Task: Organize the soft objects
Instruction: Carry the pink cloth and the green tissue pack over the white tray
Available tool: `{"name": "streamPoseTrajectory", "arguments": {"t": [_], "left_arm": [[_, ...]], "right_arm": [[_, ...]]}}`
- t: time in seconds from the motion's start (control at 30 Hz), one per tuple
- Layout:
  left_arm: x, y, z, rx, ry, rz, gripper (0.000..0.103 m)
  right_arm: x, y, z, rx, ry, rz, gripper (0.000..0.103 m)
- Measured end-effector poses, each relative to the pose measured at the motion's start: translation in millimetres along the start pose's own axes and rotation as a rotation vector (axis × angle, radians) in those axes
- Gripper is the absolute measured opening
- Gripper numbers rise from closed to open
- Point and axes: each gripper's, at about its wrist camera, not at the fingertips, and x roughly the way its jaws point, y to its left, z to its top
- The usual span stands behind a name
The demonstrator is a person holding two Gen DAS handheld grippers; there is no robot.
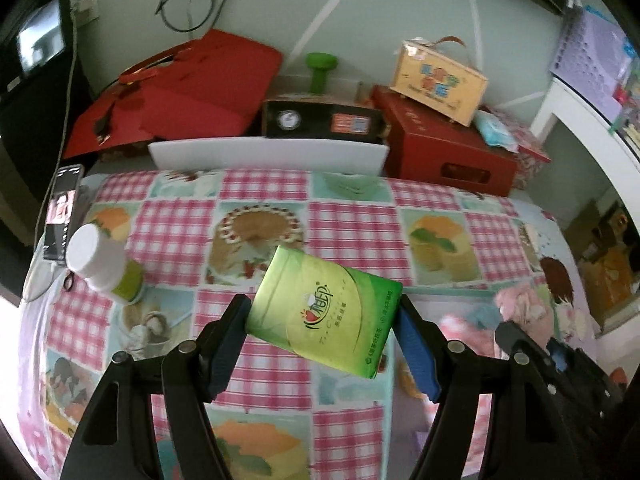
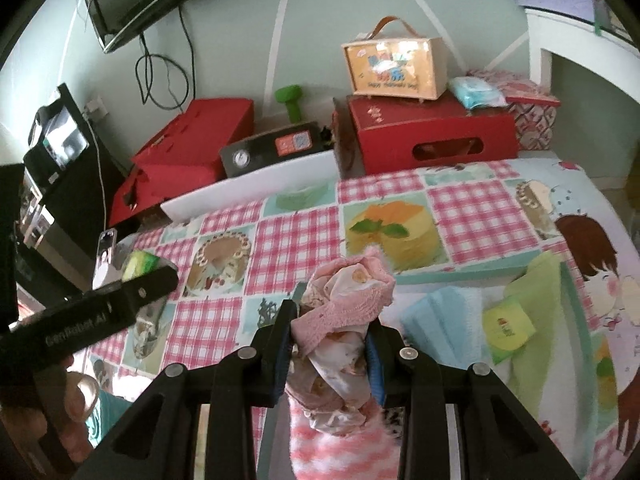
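Observation:
My left gripper (image 1: 323,312) is shut on a green tissue pack (image 1: 324,312), held tilted above the checked tablecloth (image 1: 176,232). My right gripper (image 2: 332,320) is shut on a rolled pink and beige cloth bundle (image 2: 344,300) and holds it over the table. In the right wrist view, a light blue folded cloth (image 2: 436,320), a green cloth (image 2: 540,280) and a second small green tissue pack (image 2: 506,326) lie together at the right. The left gripper's body (image 2: 100,312) shows at the left there.
A white-capped bottle (image 1: 100,264) lies at the table's left near a phone (image 1: 64,212). A long white tray (image 1: 264,156) sits at the table's back edge. Red boxes (image 1: 448,144), a black box (image 1: 320,120) and a yellow case (image 1: 438,80) stand behind it.

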Motion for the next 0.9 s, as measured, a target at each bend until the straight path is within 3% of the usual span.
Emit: {"name": "streamPoseTrajectory", "arguments": {"t": [0.4, 0.63, 0.9], "left_arm": [[0, -31, -5, 0.043, 0.020, -0.090, 0.073], [1, -65, -11, 0.122, 0.036, -0.135, 0.073], [11, -107, -26, 0.214, 0.095, -0.191, 0.073]], "right_arm": [[-37, -57, 11, 0.095, -0.075, -0.154, 0.034], [-59, -104, 9, 0.178, -0.092, -0.261, 0.034], [-67, -133, 4, 0.243, -0.088, -0.292, 0.034]]}}
